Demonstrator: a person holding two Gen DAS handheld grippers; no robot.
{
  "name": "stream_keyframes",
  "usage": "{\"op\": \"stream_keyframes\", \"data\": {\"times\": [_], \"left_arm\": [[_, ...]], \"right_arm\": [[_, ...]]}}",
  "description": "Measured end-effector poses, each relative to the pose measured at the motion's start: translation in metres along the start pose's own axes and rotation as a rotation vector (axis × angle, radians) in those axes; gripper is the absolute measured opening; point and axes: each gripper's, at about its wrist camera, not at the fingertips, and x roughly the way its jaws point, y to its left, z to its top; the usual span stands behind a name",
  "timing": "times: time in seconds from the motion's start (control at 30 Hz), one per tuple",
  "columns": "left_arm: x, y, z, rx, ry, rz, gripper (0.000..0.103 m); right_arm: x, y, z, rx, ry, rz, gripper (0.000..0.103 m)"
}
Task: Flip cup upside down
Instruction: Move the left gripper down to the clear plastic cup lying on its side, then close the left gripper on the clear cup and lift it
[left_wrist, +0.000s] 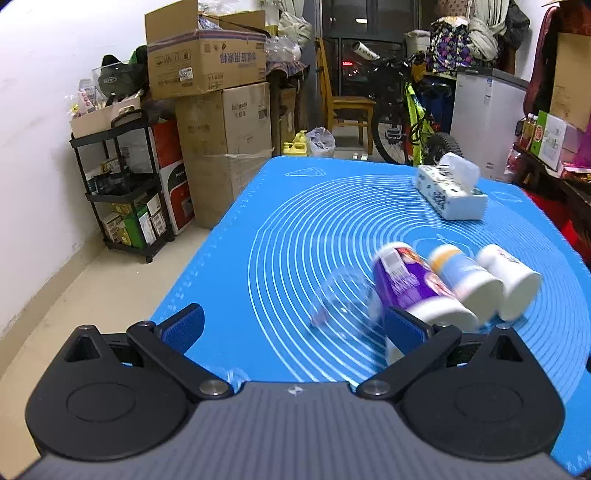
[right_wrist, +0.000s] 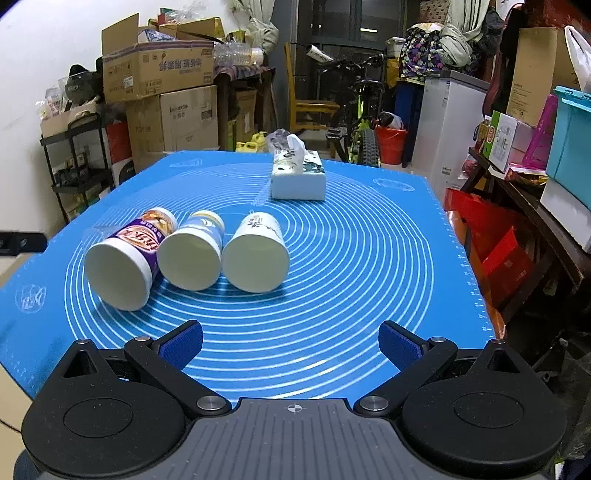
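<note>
Three paper cups lie on their sides in a row on the blue mat (right_wrist: 369, 258): a purple cup (right_wrist: 125, 258), a light blue cup (right_wrist: 192, 254) and a white cup (right_wrist: 256, 254), open mouths toward the right wrist camera. In the left wrist view the purple cup (left_wrist: 410, 284), the blue cup (left_wrist: 465, 280) and the white cup (left_wrist: 509, 280) are blurred. A clear plastic cup (left_wrist: 343, 299) lies left of the purple cup, also blurred. My left gripper (left_wrist: 295, 326) is open just before the clear cup. My right gripper (right_wrist: 291, 345) is open and empty, short of the cups.
A tissue box (right_wrist: 298, 177) stands at the far part of the mat, also in the left wrist view (left_wrist: 450, 195). Cardboard boxes (left_wrist: 207, 66), a black shelf cart (left_wrist: 125, 184), a bicycle (left_wrist: 413, 122) and a white cabinet (right_wrist: 450, 125) surround the table.
</note>
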Motion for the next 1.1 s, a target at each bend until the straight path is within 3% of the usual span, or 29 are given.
{"op": "stream_keyframes", "data": {"times": [0.17,0.33,0.43,0.87,0.9,0.97,1.1], "left_arm": [[0.033,0.002,0.017,0.017,0.004,-0.029,0.102],[0.058,0.0,0.022,0.013,0.057,-0.114,0.102],[0.069,-0.001,0.019,0.01,0.095,-0.126,0.102],[0.082,0.006,0.022,-0.096,0.159,-0.183,0.102],[0.083,0.007,0.022,-0.108,0.169,-0.174,0.101],[0.085,0.01,0.023,-0.122,0.18,-0.16,0.088],[0.091,0.012,0.02,-0.129,0.214,-0.193,0.089]], "right_arm": [[0.016,0.0,-0.002,0.002,0.03,-0.009,0.1],[0.025,-0.003,-0.003,0.011,0.045,-0.028,0.1],[0.028,-0.006,-0.004,0.016,0.048,-0.039,0.101],[0.036,-0.008,-0.008,0.028,0.063,-0.04,0.101],[0.036,-0.008,-0.008,0.028,0.063,-0.04,0.1],[0.035,-0.008,-0.008,0.028,0.062,-0.042,0.1],[0.034,-0.01,-0.008,0.033,0.057,-0.047,0.101]]}}
